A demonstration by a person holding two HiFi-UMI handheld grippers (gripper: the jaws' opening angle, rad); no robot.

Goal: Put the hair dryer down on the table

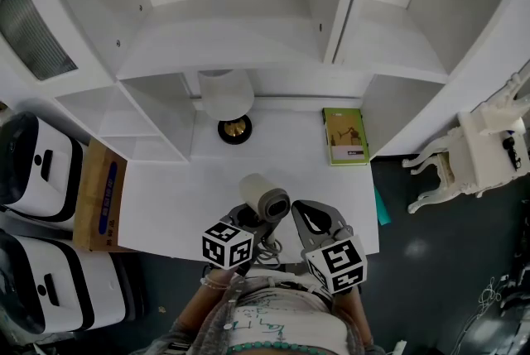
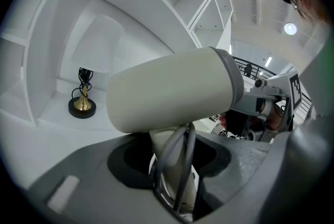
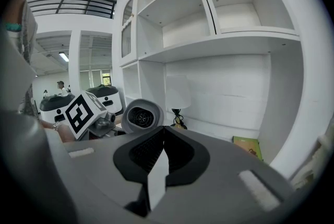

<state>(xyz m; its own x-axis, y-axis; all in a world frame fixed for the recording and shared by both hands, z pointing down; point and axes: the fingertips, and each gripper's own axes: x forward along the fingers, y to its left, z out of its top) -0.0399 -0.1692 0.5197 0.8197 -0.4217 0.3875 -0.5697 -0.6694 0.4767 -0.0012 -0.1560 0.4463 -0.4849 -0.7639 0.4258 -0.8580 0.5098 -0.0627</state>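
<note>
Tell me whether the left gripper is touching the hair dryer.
Touching. The left gripper view shows the left gripper with its jaws closed on the handle of the hair dryer, with no gap on either side.

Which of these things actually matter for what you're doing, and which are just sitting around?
In the job: hair dryer, left gripper clamped on its handle, table.
Lying about: lamp, green book, cardboard box, white chair; right gripper, shut and empty.
</note>
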